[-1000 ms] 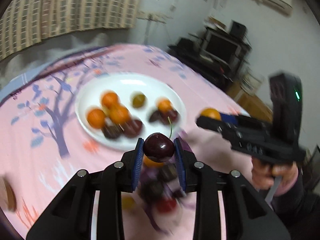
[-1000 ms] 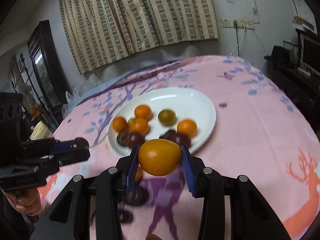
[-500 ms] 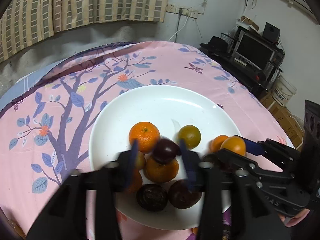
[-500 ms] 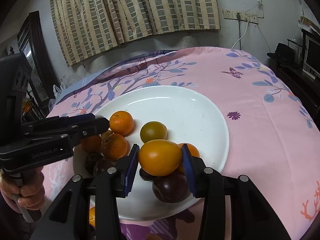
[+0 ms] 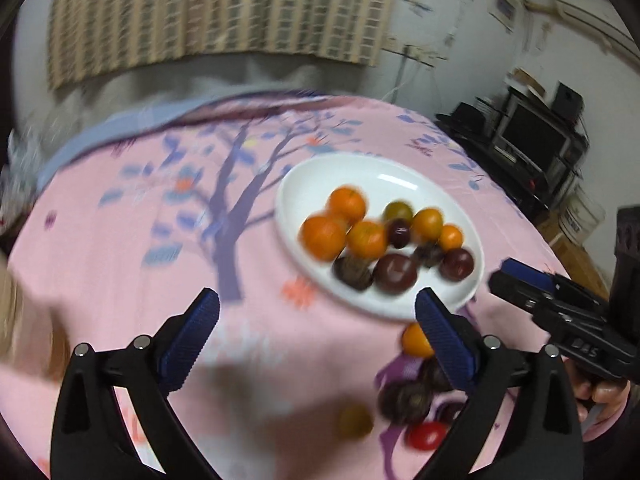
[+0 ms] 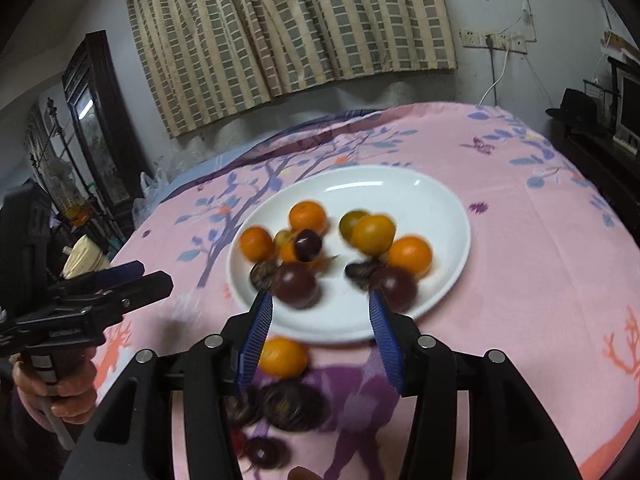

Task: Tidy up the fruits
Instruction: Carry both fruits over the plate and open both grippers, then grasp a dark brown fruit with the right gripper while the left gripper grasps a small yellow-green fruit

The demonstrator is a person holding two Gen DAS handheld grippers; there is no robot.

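Left gripper (image 5: 316,310): blue-padded fingers (image 5: 191,336) spread wide, nothing between them, poised over the pink tablecloth (image 5: 120,248) beside the plate's near-left edge. Right gripper (image 6: 322,320): blue-padded fingers (image 6: 256,338) spread apart and empty, tips just at the near rim of the plate. White plate (image 6: 432,208): oval, at 12 o'clock from the right gripper and at 1 o'clock from the left; carries the gathered fruit. On it, in the right wrist view: three orange mandarins at the left and back, one of them (image 6: 307,216) toward 12 o'clock; a small dark cherry (image 6: 307,245) resting on the orange cluster; a green-yellow fruit (image 6: 352,220) with a yellow-orange fruit (image 6: 373,234) touching it; another orange fruit (image 6: 410,255) at the right; dark purple plums (image 6: 295,285) along the near side, one directly ahead of each right fingertip. Loose fruit off the plate, on the cloth near the person: an orange fruit (image 6: 283,357) just inside the right gripper's left finger; dark round fruits (image 6: 292,404) below it; in the left wrist view a red fruit (image 5: 427,436) and an olive one (image 5: 355,421), both blurred, at 5 o'clock. Each gripper appears in the other's view, held by a hand (image 6: 56,392). Background: striped curtain (image 6: 288,28) at 12 o'clock.
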